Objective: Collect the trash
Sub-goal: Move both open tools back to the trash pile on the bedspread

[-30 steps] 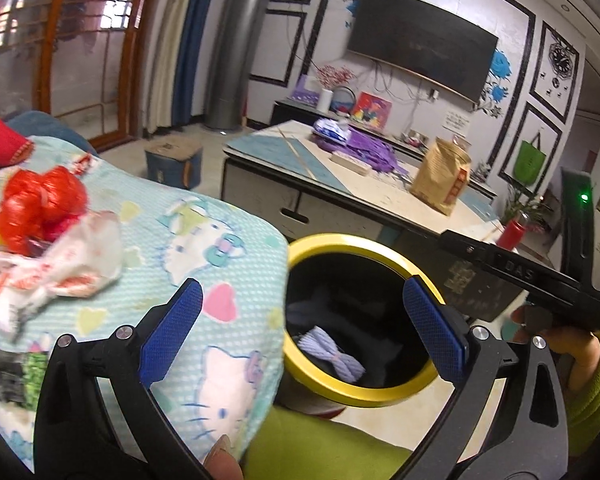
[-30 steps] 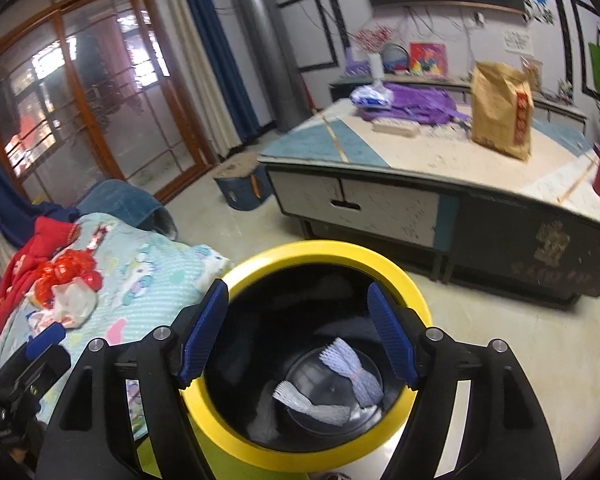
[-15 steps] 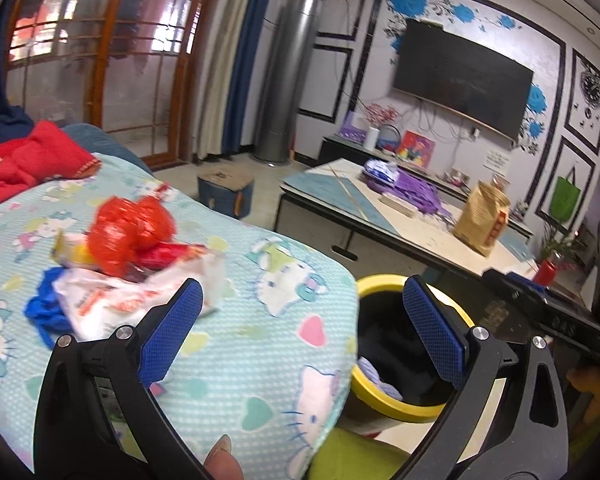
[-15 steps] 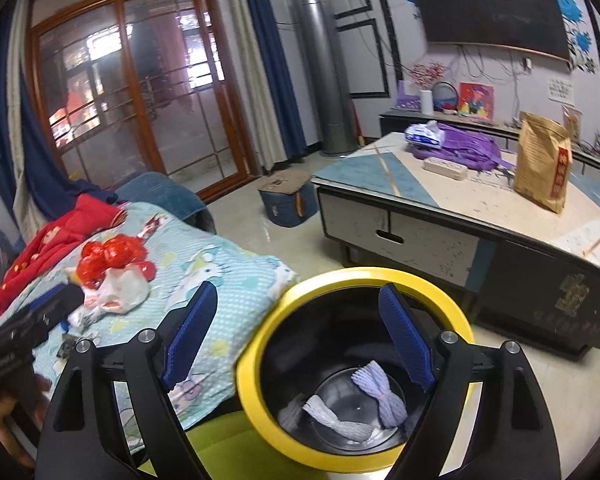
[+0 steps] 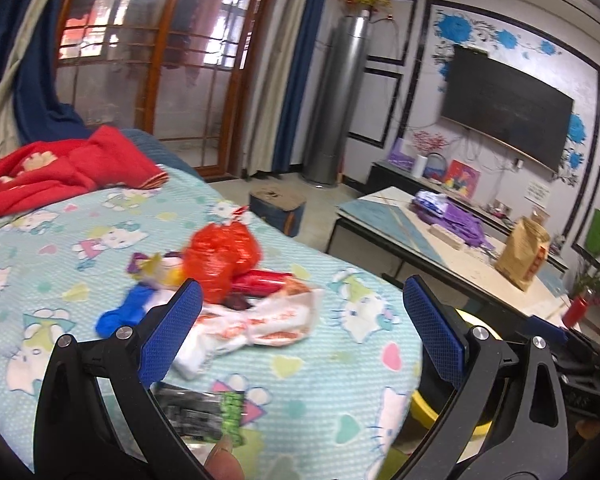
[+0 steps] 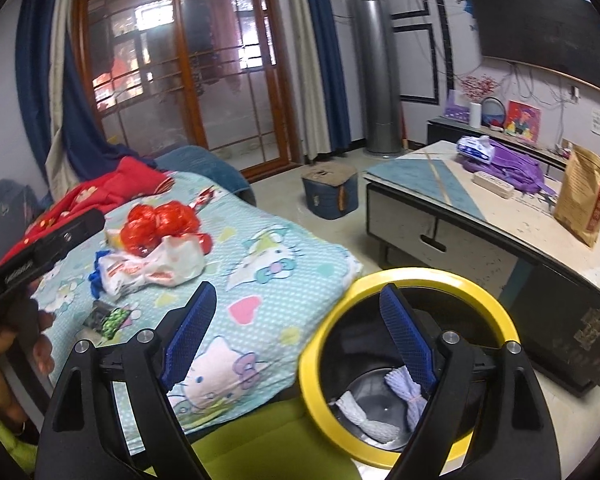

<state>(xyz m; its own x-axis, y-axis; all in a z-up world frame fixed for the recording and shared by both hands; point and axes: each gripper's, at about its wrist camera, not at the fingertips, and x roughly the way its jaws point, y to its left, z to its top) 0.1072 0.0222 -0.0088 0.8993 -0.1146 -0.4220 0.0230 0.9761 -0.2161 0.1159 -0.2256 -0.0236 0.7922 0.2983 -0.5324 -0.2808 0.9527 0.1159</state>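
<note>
Meanwhile, both grippers are hanging wide open and empty: the left gripper (image 5: 302, 330) over crinkled red plastic bag (image 5: 220, 258) and white wrapper (image 5: 268, 324) lying on the dotted cartoon-print blanket (image 5: 320, 364), the right gripper (image 6: 294, 340), jaws having just been opening, beside the round yellow-rimmed bin (image 6: 408, 276).

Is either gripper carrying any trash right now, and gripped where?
No. The left gripper and right gripper are both open and empty; the trash pile lies untouched on the blanket.
</note>
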